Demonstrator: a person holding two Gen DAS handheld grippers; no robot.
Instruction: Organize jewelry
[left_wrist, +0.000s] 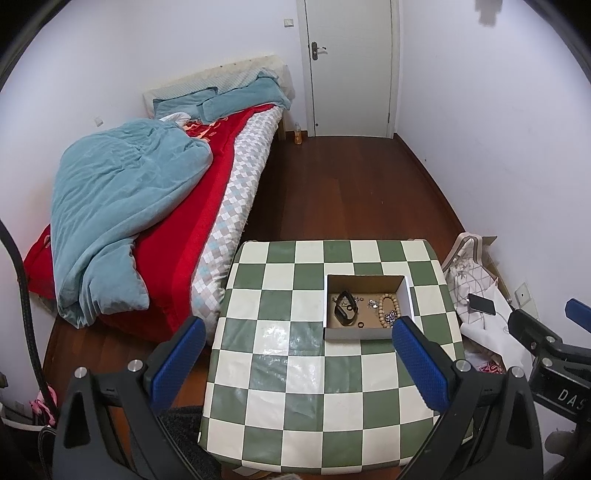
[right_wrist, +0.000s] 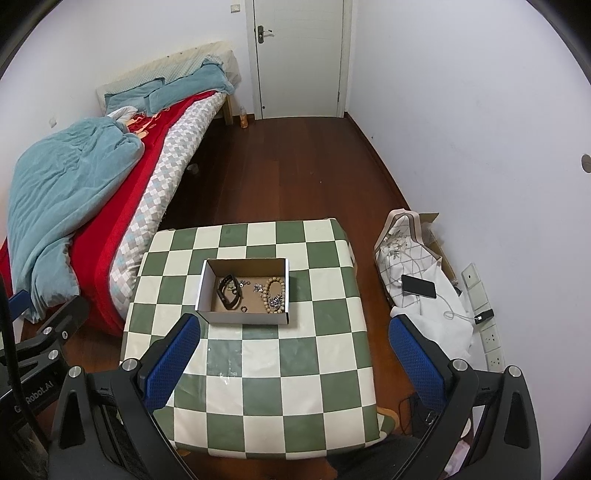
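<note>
Seemingly we stand either at the outset or at the close: both our left gripper and right gripper hover spread wide above the checkered table, holding nothing. Any next move calls for descending toward the open cardboard box at the table's middle. Inside lie a wooden bead bracelet, a black band, a small ring and tangled trinkets, all jumbled together.
</note>
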